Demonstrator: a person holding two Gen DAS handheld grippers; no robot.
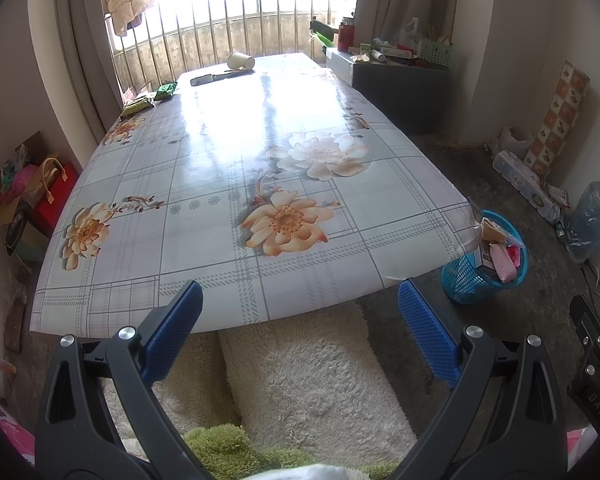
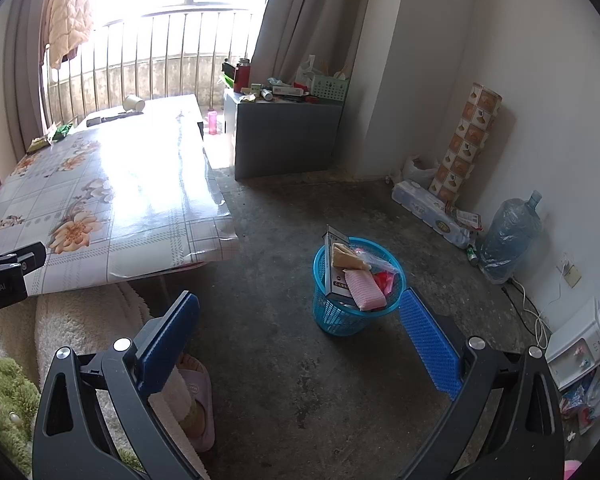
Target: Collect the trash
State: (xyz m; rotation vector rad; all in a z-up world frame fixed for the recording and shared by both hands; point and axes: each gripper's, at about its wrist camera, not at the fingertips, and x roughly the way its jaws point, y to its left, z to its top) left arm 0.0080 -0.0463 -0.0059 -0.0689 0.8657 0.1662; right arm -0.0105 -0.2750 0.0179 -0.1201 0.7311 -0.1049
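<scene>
A blue mesh trash basket (image 2: 340, 312) stands on the concrete floor by the table's near right corner, stuffed with a box, a pink packet and wrappers; the left wrist view shows the basket (image 1: 466, 282) too. At the table's far end lie a tipped paper cup (image 1: 241, 61), a dark flat object (image 1: 204, 79) and two green wrappers (image 1: 167, 91) (image 1: 138, 105). My left gripper (image 1: 300, 300) hovers open at the table's near edge, holding nothing. My right gripper (image 2: 298, 314) hangs open above the floor, left of and short of the basket.
The flowered table (image 1: 204, 216) fills the left. A grey cabinet (image 2: 284, 136) with clutter stands at the back. A water jug (image 2: 506, 236), a tissue pack (image 2: 430, 208) and a patterned roll (image 2: 466, 144) line the right wall. A person's fleecy lap (image 1: 300, 380) and slippered foot (image 2: 198, 400) sit below.
</scene>
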